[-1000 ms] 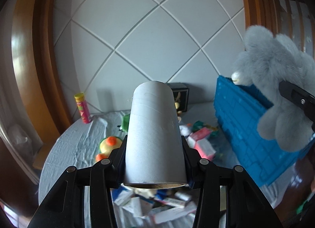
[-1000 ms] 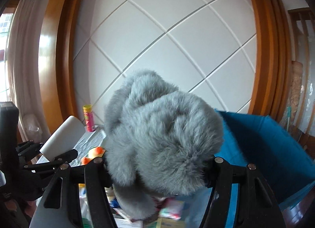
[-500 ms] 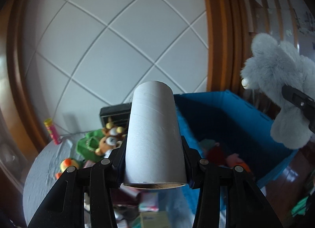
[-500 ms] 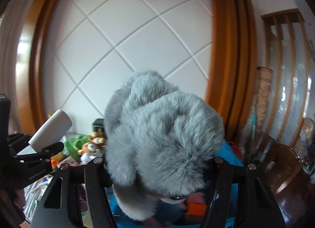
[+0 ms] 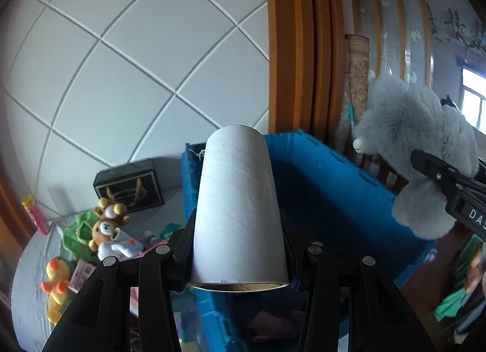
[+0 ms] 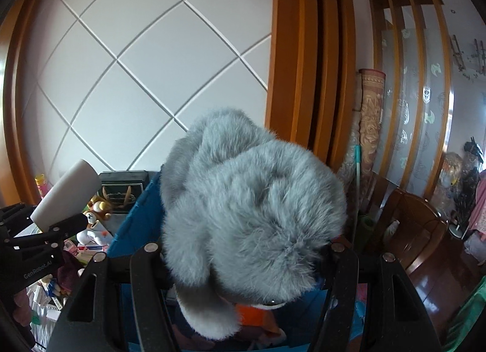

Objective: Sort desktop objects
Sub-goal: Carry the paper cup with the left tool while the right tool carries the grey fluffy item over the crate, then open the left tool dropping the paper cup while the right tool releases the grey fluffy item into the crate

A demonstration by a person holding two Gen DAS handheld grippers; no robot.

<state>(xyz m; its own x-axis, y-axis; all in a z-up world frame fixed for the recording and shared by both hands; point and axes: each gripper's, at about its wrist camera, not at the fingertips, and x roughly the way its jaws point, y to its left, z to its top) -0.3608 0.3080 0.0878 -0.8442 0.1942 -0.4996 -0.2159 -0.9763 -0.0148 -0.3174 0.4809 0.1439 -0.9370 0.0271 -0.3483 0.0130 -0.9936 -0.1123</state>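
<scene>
Both hands are over the big blue plastic crate (image 5: 343, 176) at frame centre: left tongs (image 5: 240, 248) clamp a white cardboard tube (image 5: 240, 209), right tongs (image 6: 243, 248) squeeze a fluffy grey plush toy (image 6: 252, 209). Next up, I'd guess: lower and let go inside.

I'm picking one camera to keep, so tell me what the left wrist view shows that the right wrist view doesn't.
Only the left wrist view shows the yellow duck toy on the table and the blue bin's inside. Only the right wrist view shows the dark wooden chair and hanging clothes at far right. Both show the cardboard tube in the left gripper, the grey plush toy in the right gripper, and the black box.
</scene>
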